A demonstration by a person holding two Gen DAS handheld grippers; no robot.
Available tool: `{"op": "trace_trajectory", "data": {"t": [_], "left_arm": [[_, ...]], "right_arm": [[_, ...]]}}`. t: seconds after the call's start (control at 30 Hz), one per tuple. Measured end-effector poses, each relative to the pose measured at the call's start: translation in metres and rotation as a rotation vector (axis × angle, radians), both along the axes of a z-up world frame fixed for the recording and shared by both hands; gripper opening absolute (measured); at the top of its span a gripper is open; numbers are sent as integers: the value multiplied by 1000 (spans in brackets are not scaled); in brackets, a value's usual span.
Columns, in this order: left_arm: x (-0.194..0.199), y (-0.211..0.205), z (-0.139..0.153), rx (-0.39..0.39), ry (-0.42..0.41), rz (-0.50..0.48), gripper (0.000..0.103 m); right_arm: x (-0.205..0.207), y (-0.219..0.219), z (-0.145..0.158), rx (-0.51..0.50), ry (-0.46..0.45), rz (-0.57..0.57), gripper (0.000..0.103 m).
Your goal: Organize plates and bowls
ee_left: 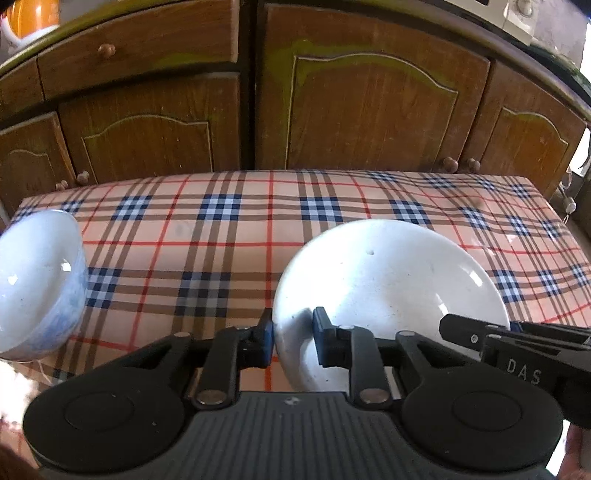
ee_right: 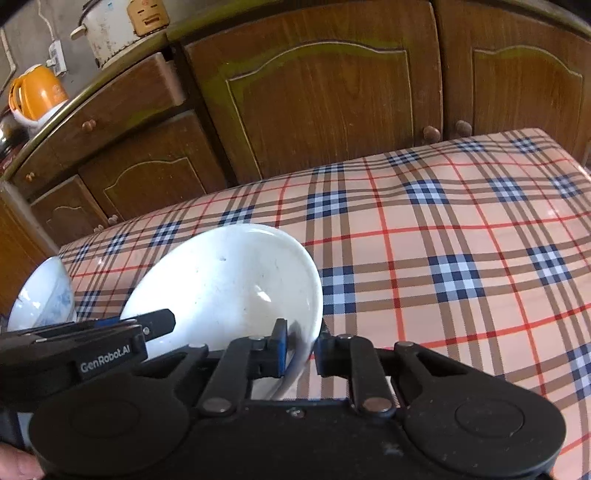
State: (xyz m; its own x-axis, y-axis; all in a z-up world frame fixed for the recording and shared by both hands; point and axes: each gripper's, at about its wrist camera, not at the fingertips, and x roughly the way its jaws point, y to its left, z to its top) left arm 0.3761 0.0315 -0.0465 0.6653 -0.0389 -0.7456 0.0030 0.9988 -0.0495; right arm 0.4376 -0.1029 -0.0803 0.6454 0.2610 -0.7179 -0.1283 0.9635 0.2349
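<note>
A white plate [ee_left: 391, 284] is held over the plaid table by both grippers. My left gripper [ee_left: 293, 338] is shut on its left rim, one finger inside and one outside. My right gripper [ee_right: 301, 350] is shut on its right rim; it also shows in the left wrist view [ee_left: 480, 332] at the plate's right edge. The plate also shows in the right wrist view [ee_right: 229, 284], tilted. A white bowl with blue pattern [ee_left: 37, 280] sits at the table's left end, also in the right wrist view [ee_right: 44, 299].
The table wears a plaid cloth [ee_left: 221, 236] and stands against brown wooden cabinets [ee_left: 369, 99]. An orange kettle [ee_right: 35, 96] and a white rice cooker [ee_right: 114, 26] stand on the counter above.
</note>
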Motion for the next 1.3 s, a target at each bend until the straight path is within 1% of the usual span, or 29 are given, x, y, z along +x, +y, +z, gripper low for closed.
{"op": "trace_trajectory", "data": {"t": [0.2,0.43,0.53,0.9,1.3], "left_arm": [[-16,0,12,-6,-12,3,23],[-43,-7,32,1,-37,-2,23],[-52,-12,40,9,-51,-6,23],[-95,-24,67,4,-73,-12,24],[-141,-22,89,1,-94,-1,25]], "right_arm": [[-16,-3,10,2,-20,-1,20],[-44,-9,32,-7,-58,-3,20],[-58,-14,41,-7,-70,-4,20],[-109,-27,75,-24,-109,-5,20],[-162,-28,102,-21,-141,8,20]]}}
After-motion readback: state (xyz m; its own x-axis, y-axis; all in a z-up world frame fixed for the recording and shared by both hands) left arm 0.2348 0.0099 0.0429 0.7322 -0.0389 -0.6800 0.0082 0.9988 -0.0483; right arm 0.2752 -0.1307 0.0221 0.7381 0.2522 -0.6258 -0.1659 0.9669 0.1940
